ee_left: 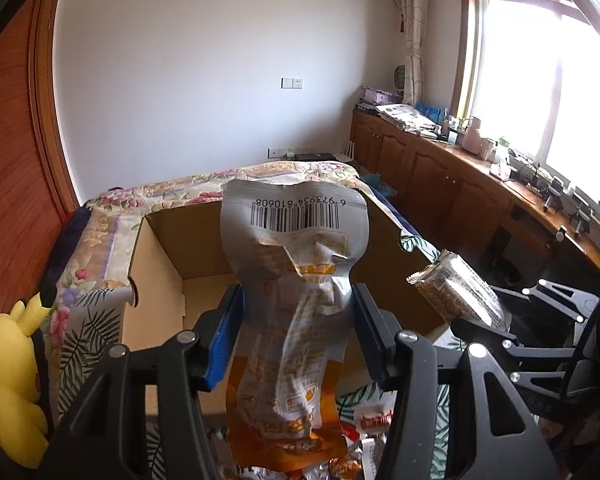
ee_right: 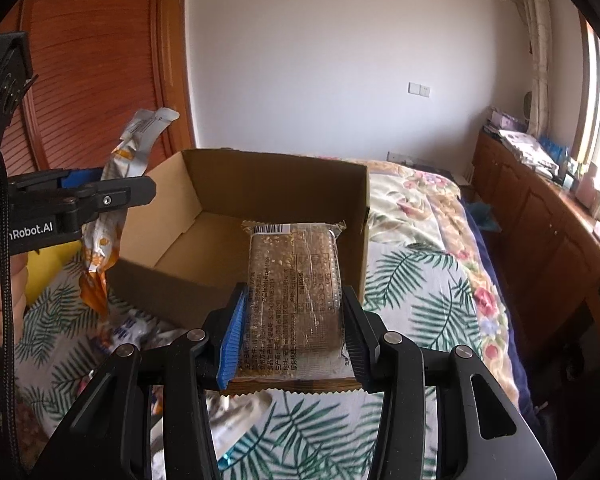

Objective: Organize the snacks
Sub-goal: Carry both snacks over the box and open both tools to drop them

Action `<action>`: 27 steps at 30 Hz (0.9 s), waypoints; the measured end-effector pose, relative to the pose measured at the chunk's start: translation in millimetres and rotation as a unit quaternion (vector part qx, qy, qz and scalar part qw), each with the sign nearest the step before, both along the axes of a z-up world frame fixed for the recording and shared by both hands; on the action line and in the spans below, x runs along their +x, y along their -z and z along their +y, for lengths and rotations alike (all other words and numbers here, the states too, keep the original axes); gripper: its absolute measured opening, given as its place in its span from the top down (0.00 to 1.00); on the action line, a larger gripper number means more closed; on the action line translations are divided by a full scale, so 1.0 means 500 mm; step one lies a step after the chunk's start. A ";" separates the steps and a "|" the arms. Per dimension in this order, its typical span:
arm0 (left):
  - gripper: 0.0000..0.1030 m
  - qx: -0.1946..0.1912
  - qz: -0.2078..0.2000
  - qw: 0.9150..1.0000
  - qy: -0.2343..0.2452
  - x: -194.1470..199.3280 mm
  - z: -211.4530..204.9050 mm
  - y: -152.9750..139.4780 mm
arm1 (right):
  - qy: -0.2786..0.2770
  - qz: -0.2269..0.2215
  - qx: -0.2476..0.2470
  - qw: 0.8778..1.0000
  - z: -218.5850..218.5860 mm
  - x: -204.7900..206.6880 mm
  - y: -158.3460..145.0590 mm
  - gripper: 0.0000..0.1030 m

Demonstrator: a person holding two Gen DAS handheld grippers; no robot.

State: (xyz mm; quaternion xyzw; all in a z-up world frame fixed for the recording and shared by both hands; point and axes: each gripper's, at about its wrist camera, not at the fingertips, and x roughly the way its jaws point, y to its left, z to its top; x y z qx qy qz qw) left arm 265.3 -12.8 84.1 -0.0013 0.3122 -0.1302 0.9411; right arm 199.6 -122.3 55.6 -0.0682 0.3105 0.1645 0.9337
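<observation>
Both claws loaded, hovering at the cardboard box point(ee_right: 276, 184).

Left gripper point(ee_left: 298, 320) clamped on the crumpled waist of a grey-and-orange snack pouch point(ee_left: 296, 248), barcode end up and leaning over the box, orange tail dangling below the pads. Right gripper point(ee_right: 292, 328) clamped across the sides of a clear-wrapped seed bar point(ee_right: 294, 276), far end poking over the near box wall. Box open on the floral bedspread point(ee_right: 420, 280), interior apparently bare; more loose packets point(ee_right: 124, 332) scattered beneath. Likely trouble: thin, slippery film sliding out of the left pinch; dangling tail snagging on the box rim; early release dropping the bar outside; claws close together, risking a bump.
</observation>
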 end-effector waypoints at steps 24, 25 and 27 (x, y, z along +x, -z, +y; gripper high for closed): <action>0.39 0.027 0.041 0.998 -0.030 0.061 0.002 0.046 | 0.023 0.025 0.002 0.999 0.048 0.084 0.030 0.54; 0.39 0.027 0.041 0.998 -0.030 0.058 0.002 0.046 | 0.024 0.025 0.002 0.999 0.049 0.086 0.028 0.54; 0.39 0.029 0.037 0.998 -0.029 0.053 0.004 0.044 | 0.025 0.028 0.004 0.999 0.050 0.089 0.030 0.54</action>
